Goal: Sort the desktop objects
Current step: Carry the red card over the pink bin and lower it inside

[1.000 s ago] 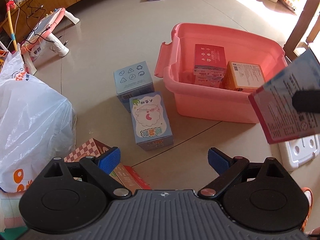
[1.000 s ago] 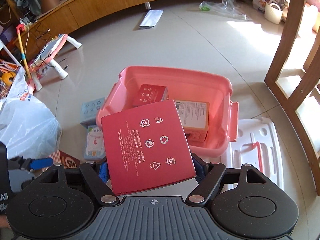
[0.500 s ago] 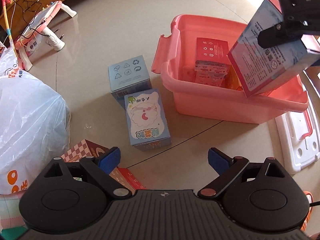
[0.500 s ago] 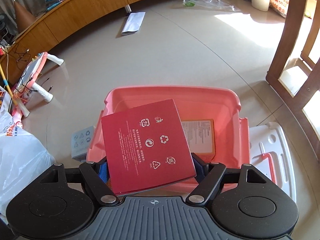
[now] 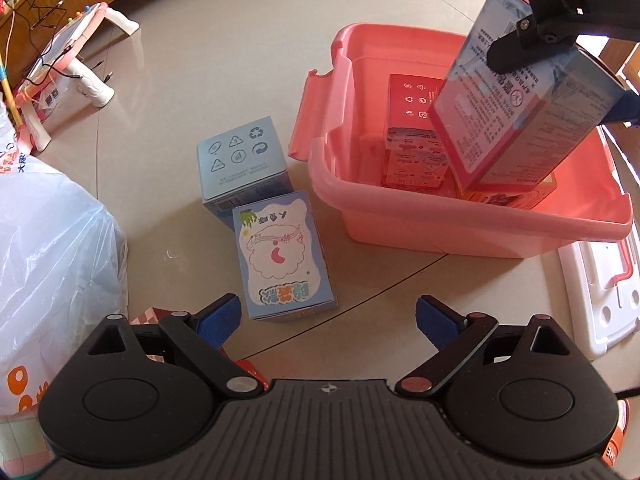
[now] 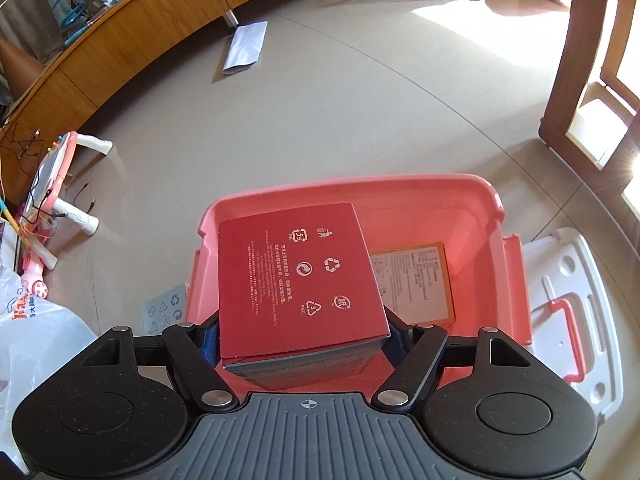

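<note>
My right gripper (image 6: 304, 338) is shut on a red-topped box (image 6: 296, 276) and holds it tilted inside the pink bin (image 6: 496, 204); the box (image 5: 520, 112) also shows in the left wrist view under the right gripper (image 5: 560, 28). The pink bin (image 5: 440, 216) holds a red box (image 5: 412, 120) and an orange box (image 6: 416, 276). My left gripper (image 5: 328, 320) is open and empty above the floor, just behind a blue box with a white cloud picture (image 5: 280, 256). A second blue box with recycling marks (image 5: 240, 160) stands behind it.
A white bin lid (image 5: 600, 292) lies right of the bin. A white plastic bag (image 5: 48, 256) sits at left, with checkered and red boxes (image 5: 152, 316) by my left fingers. A pink toy stand (image 5: 72, 60) and wooden furniture (image 6: 580, 60) are further off.
My right gripper has carried the red-topped box forward and lowered it into the pink bin. My left gripper has moved slightly closer to the blue boxes and stays open.
</note>
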Motion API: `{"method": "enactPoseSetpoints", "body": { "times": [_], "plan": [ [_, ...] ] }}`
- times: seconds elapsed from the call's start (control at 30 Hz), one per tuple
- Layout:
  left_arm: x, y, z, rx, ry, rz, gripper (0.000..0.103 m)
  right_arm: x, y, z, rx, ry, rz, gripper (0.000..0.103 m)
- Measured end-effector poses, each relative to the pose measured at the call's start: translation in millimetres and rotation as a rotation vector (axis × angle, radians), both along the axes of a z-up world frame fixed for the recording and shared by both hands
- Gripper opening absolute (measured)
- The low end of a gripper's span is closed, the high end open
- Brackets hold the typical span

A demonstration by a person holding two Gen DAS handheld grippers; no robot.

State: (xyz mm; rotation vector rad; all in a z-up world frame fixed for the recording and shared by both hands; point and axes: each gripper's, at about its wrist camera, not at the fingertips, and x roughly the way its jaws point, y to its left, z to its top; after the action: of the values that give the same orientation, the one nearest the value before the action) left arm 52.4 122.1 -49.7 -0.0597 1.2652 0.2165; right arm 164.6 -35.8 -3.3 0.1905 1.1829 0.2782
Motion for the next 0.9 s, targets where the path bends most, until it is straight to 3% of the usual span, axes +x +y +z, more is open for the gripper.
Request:
{"method": "enactPoseSetpoints", "body": {
  "times": [0.33, 0.9],
  "plan": [
    [3.3, 11.7, -13.0, -0.008, 0.028, 0.028, 0.096, 0.3, 16.8, -37.4, 0.028, 0.108, -0.041, 0.069],
    [-13.0, 33.5, -18.2, 0.015, 0.05, 0.044, 0.096, 9.6, 58.9, -114.2, -0.091, 0.264, 0.017, 0.067]
  ]
}}
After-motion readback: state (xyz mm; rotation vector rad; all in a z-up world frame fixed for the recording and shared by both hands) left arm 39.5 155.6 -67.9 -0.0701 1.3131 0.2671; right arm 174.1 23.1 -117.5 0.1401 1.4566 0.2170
